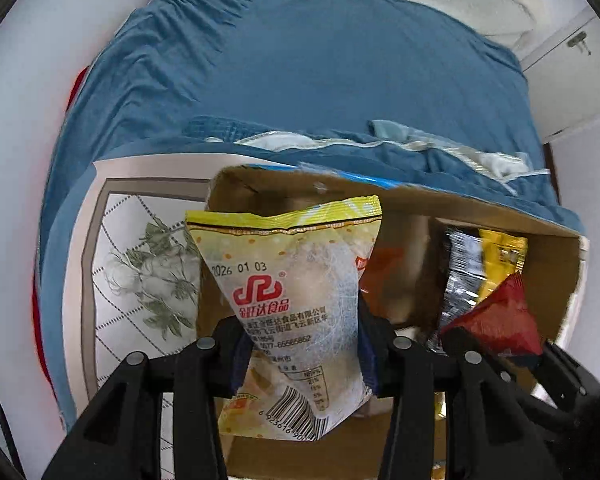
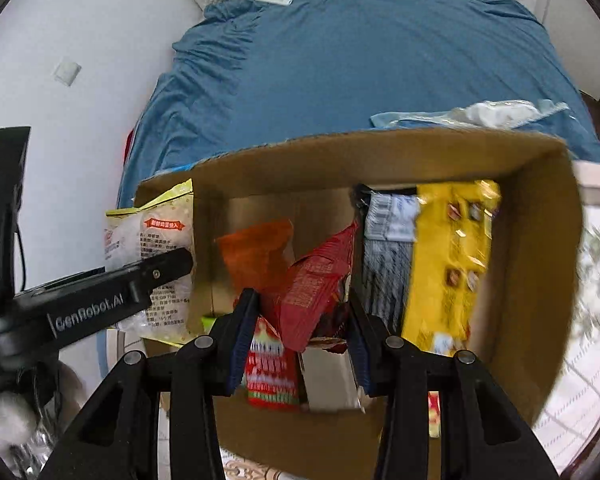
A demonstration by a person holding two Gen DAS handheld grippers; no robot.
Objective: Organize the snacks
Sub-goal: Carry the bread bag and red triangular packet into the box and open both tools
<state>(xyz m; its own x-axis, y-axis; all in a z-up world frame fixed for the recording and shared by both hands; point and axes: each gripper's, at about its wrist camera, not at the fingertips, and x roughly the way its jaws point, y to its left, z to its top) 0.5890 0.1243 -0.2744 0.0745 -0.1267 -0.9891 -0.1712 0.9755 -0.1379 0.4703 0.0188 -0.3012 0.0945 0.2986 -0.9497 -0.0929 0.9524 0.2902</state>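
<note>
Snacks ride over the cardboard box (image 2: 380, 152) for dropping in: left hand-held gripper (image 1: 304, 356) clamps a yellow packet (image 1: 296, 280), right hand-held gripper (image 2: 300, 344) clamps a red packet (image 2: 316, 280).

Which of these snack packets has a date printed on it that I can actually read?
The pale yellow packet pinched in the left gripper. Its date sits above a red logo; the red packet in the right gripper shows no readable date.

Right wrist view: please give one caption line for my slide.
Right gripper holds a red snack packet over a cardboard box of snacks.
</note>
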